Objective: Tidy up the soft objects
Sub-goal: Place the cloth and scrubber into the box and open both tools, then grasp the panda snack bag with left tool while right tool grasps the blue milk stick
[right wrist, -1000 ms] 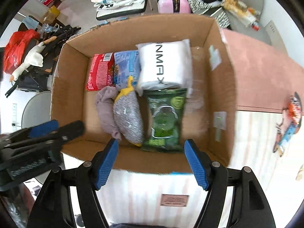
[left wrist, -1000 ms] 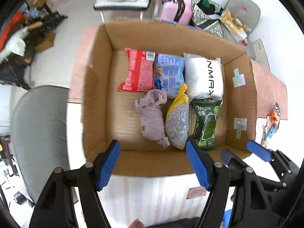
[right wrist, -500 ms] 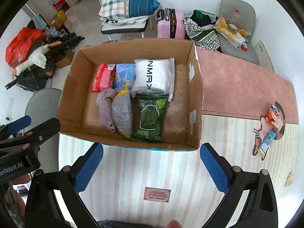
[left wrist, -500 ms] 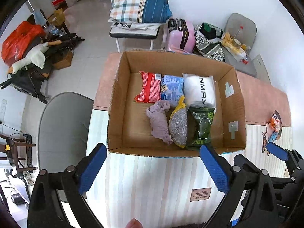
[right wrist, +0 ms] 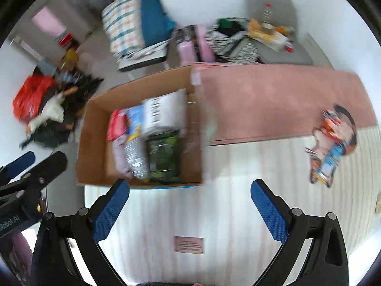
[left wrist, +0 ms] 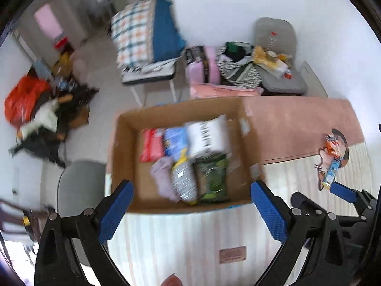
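An open cardboard box [left wrist: 123, 157] [right wrist: 95, 138] stands on the table's left part. It holds a white pillow pack [left wrist: 208, 135], a red bag [left wrist: 151, 146], a blue bag [left wrist: 175, 140], a mauve cloth [left wrist: 163, 178], a grey-and-yellow pouch [left wrist: 184, 182] and a green bag [left wrist: 213, 177] [right wrist: 164, 158]. My left gripper [left wrist: 190, 212] is open and empty, above the striped mat just in front of the box. My right gripper [right wrist: 189, 211] is open and empty, right of the box's near corner. Both views are motion-blurred.
A striped mat [right wrist: 238, 178] and a pink cloth [right wrist: 273, 102] cover the table. A small packet pile [right wrist: 333, 145] [left wrist: 333, 157] lies at the right. A grey chair [left wrist: 78, 186] stands left of the table. Beyond are a pink suitcase [left wrist: 204, 66], bedding and floor clutter.
Both grippers have pulled back and up from the box, and their jaws have opened wider. The box looks smaller and farther away. The right gripper has shifted rightward.
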Motion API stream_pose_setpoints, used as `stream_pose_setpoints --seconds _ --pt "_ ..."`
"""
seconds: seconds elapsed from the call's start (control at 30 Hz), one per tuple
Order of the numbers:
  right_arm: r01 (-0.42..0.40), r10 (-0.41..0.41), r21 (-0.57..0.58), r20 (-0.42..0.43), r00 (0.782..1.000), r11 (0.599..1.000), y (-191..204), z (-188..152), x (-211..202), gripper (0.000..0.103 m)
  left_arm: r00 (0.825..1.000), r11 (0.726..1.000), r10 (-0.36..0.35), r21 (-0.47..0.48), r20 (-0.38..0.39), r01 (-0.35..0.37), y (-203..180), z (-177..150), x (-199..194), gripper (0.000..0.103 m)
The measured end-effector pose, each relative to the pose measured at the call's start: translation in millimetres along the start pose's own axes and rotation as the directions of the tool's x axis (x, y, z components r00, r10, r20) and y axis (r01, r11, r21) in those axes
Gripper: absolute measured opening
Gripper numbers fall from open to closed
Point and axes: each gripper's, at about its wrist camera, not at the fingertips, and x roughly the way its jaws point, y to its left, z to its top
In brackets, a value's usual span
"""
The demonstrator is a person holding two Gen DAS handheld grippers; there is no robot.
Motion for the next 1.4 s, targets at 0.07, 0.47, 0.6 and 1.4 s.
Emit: stream_pose_setpoints --seconds 0.07,0.47,0.6,1.4 --pt "0.035 -0.035 0.064 -0.003 0.999 0.997 -39.5 4.3 -1.1 0.103 1.0 0.999 -0.003 0.046 -0.004 0.004 -29.6 9.2 6.8 0.101" --pt "0.231 -0.165 0.5 -0.175 0.971 0.835 -330.9 26.1 93.4 0.098 0.969 0.96 -0.078 0.243 -0.234 0.136 -259.0 69.6 118.5 0.101" --pt "0.262 -0.147 0.488 -0.26 0.954 0.832 -367.7 32.1 140.9 0.083 0.947 0.953 -0.082 0.254 -0.312 0.166 -314.3 82.4 158.2 0.101" --pt "0.338 -0.163 0.481 -0.369 0.915 0.809 -478.2 9.2 145.9 0.027 0.718 0.923 -0.198 0.119 -0.667 0.365 -482.3 93.0 280.9 0.101"
